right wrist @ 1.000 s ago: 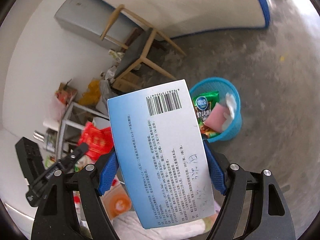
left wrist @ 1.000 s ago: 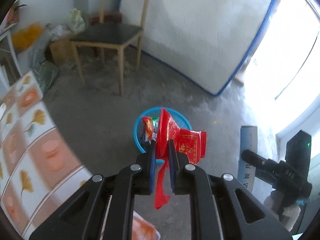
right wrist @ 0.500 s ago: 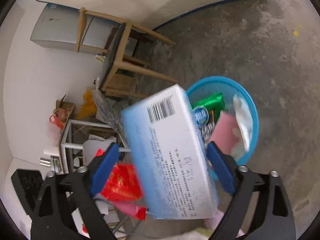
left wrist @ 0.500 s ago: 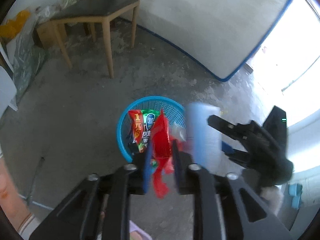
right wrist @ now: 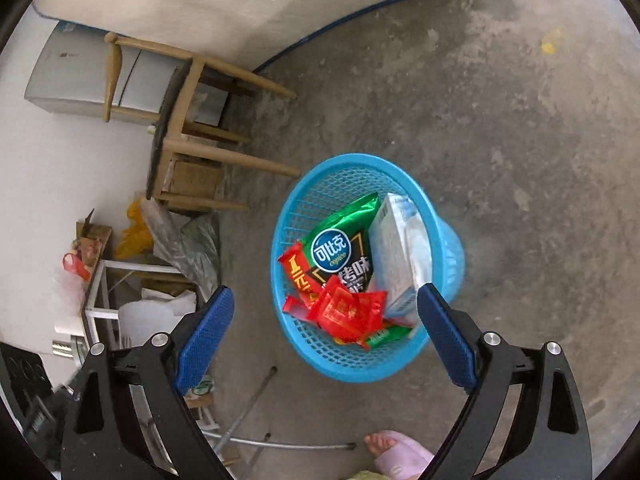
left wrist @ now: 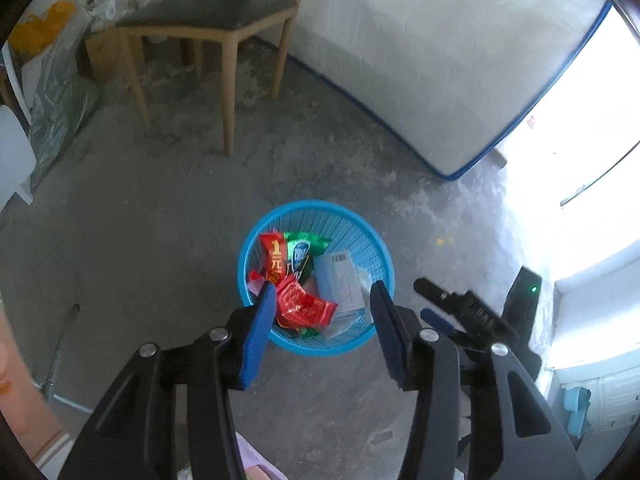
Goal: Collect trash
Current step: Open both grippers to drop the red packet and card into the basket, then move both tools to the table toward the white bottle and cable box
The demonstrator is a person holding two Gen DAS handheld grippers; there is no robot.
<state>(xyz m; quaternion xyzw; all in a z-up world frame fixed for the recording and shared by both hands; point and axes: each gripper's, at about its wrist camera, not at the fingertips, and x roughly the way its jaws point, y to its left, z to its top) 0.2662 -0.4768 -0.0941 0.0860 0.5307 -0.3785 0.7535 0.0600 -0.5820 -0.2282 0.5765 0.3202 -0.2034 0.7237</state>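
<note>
A blue plastic basket (left wrist: 344,216) (right wrist: 340,176) stands on the concrete floor. In it lie a red wrapper (left wrist: 304,306) (right wrist: 348,314), a light blue box (left wrist: 340,284) (right wrist: 394,252), a green snack bag (right wrist: 340,240) and another red packet (left wrist: 274,256). My left gripper (left wrist: 322,320) is open and empty above the basket's near rim. My right gripper (right wrist: 326,334) is open and empty above the basket; it also shows at the right of the left wrist view (left wrist: 460,308).
A wooden chair (left wrist: 208,20) (right wrist: 188,128) stands behind the basket. A white mattress with blue edging (left wrist: 420,60) leans on the wall. Bags and clutter (left wrist: 60,80) (right wrist: 160,240) lie at the left. A metal rod (right wrist: 248,408) and a foot in a pink slipper (right wrist: 396,452) are near me.
Both grippers moved over the basket and opened. The red wrapper dropped from the left gripper and the light blue box from the right; both now lie in the basket.
</note>
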